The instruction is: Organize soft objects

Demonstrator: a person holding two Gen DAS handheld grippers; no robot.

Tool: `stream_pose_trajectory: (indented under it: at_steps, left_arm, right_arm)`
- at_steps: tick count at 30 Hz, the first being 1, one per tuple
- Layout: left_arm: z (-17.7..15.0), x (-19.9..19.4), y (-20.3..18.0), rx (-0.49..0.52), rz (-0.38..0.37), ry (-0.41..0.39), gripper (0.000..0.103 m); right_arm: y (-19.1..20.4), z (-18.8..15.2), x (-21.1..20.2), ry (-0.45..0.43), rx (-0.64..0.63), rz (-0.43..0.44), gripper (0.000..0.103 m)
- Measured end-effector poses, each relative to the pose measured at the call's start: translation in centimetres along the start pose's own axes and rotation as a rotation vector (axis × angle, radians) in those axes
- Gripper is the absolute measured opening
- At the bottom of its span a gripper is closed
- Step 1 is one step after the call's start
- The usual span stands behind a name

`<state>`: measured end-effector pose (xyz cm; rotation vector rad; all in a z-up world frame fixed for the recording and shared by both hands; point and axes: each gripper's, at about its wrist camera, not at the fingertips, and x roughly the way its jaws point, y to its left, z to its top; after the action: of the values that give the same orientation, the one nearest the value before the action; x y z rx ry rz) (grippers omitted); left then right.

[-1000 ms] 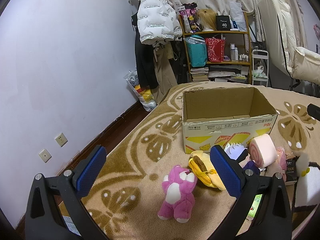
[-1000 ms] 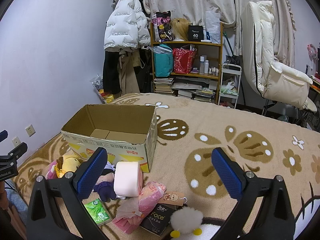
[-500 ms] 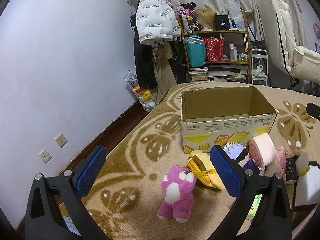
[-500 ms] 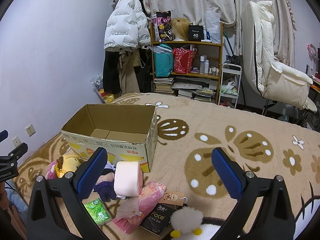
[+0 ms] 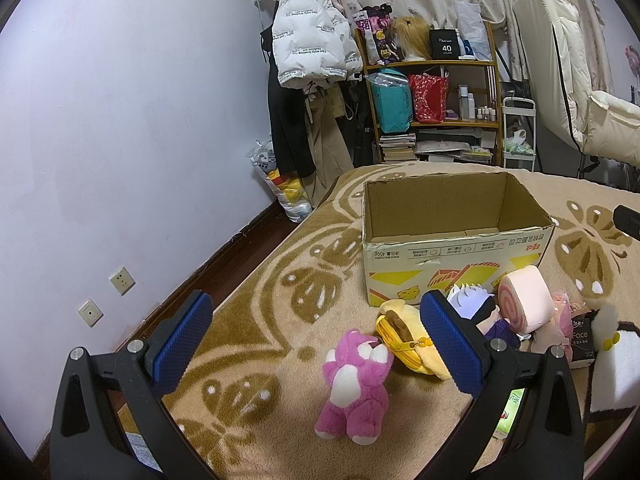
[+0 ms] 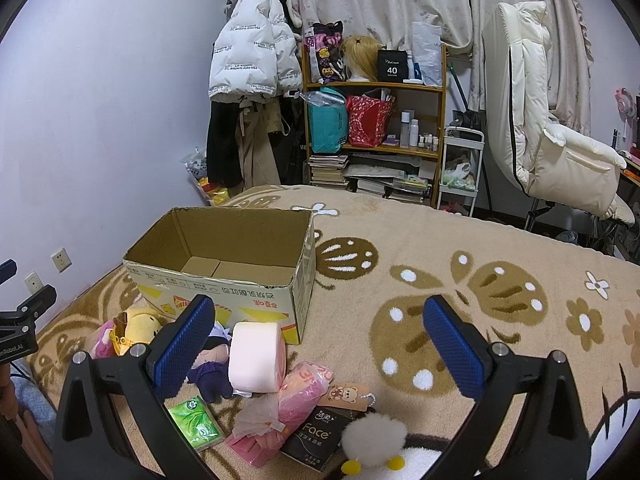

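The task seems to be at its very start: the open brown cardboard box stands on the beige blanket with brown butterfly pattern, and its inside shows only bare cardboard. The soft things all lie outside, in a row along the front of the box. The pink plush bear with white belly stands nearest to the left side, just beside the yellow plush pouch with a zipper. Further along are a small doll with white hair and dark clothes, a pink plush roll shaped like a cake, a pink plastic-wrapped packet, a green tissue pack, a black pack with the word "Face" and a white fluffy toy with yellow feet. The left gripper is wide open and holds nothing; it hovers above the blanket with the pink bear between its blue pads. The right gripper is also wide open and empty, above the pink roll and packet. I judge the next move is to lower one gripper over the nearest toy, close gently on its body, and carry it over the rim of the box.
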<state>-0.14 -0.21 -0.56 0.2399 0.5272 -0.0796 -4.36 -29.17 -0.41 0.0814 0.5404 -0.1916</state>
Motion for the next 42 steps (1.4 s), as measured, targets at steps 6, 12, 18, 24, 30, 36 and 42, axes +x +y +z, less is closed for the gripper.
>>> stream_pose_trajectory:
  at_steps: [6,12,18,24,30,36,42]
  left_arm:
    - [0.0,0.0,0.0,0.000,0.000,0.001,0.102]
    - [0.0,0.0,0.0,0.001,0.001,0.001,0.102]
    - [0.0,0.0,0.0,0.001,0.000,0.001,0.102]
    - [-0.1,0.0,0.0,0.003,0.001,0.001,0.102]
    - [-0.3,0.2,-0.1,0.007,-0.002,0.013,0.103]
    - [-0.5,1.2,-0.7,0.035,-0.011,0.057,0.102]
    - [-0.6,2.6,-0.7,0.035,-0.010,0.121,0.102]
  right_arm:
    - [0.0,0.0,0.0,0.000,0.000,0.000,0.103]
    - [0.0,0.0,0.0,0.000,0.000,0.000,0.103]
    - [-0.1,0.1,-0.2,0.003,0.000,0.002,0.103]
    - [-0.1,0.1,0.0,0.003,0.006,0.002,0.103]
    - [0.1,-0.4,-0.1,0.005,0.011,-0.008,0.103]
    - [-1.0,-0.3,0.8,0.050,0.071,0.006,0.103]
    - [-3.2,-0.7,2.7,0.168,0.180,0.009,0.103]
